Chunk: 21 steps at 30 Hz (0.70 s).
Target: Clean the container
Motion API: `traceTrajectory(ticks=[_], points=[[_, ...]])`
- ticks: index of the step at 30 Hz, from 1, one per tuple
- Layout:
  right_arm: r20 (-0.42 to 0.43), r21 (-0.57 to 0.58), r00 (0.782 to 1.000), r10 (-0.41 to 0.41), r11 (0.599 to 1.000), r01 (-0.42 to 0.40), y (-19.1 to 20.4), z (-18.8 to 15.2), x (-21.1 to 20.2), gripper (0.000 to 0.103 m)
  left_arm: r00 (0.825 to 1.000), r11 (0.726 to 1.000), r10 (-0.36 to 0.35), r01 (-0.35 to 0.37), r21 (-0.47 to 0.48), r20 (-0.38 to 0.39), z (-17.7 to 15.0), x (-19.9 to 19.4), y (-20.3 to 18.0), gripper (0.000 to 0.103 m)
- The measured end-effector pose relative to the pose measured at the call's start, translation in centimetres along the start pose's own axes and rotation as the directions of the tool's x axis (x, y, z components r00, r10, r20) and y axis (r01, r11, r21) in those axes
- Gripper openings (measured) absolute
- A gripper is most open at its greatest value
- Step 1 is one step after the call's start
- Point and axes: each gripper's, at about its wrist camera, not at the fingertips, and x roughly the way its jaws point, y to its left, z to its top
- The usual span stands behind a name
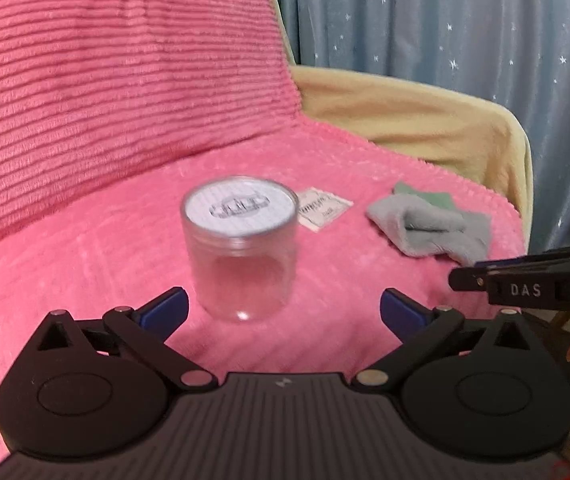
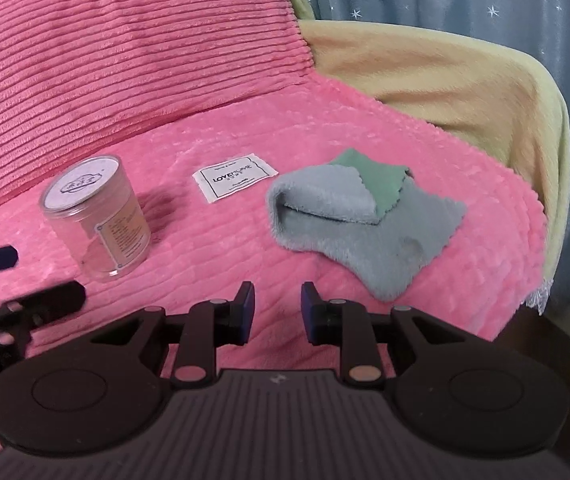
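Left hand-held gripper [image 1: 283, 308] agape — jar [image 1: 241, 248], cloth [image 2: 361, 216] near

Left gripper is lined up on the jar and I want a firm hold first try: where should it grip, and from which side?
Grip the clear jar across its straight cylindrical wall, below the white lid, coming in level from the near side. It stands upright on the pink blanket, and the left gripper is already open wider than the jar, directly in front of it.

right claw [image 2: 276, 307] empty, part-open; jar [image 2: 97, 216] upright | cloth [image 2: 359, 224] apart
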Motion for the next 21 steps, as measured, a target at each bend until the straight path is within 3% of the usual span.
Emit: traceTrajectory(ticks=[4,11,21], points=[[-0.006,0.004,1.0,-0.003,1.0,0.003,-0.05,-0.23,-0.24,0.021,0.999,0.999,0.034,-0.034,-0.009,-0.025,0.2,-0.04,-0.7,0.103],[-0.013,0.003,1.0,-0.01,1.0,0.011,-0.1,-0.5,-0.28,0.021,0.999,0.998,0.024,-0.026,-0.051,-0.038,0.19,0.01,-0.29,0.103],[-0.024,0.002,0.999,-0.021,1.0,0.021,-0.17,-0.9,-0.33,0.021,0.998,0.999,0.038,-0.04,-0.037,-0.055,0.1,0.42,-0.88,0.103]])
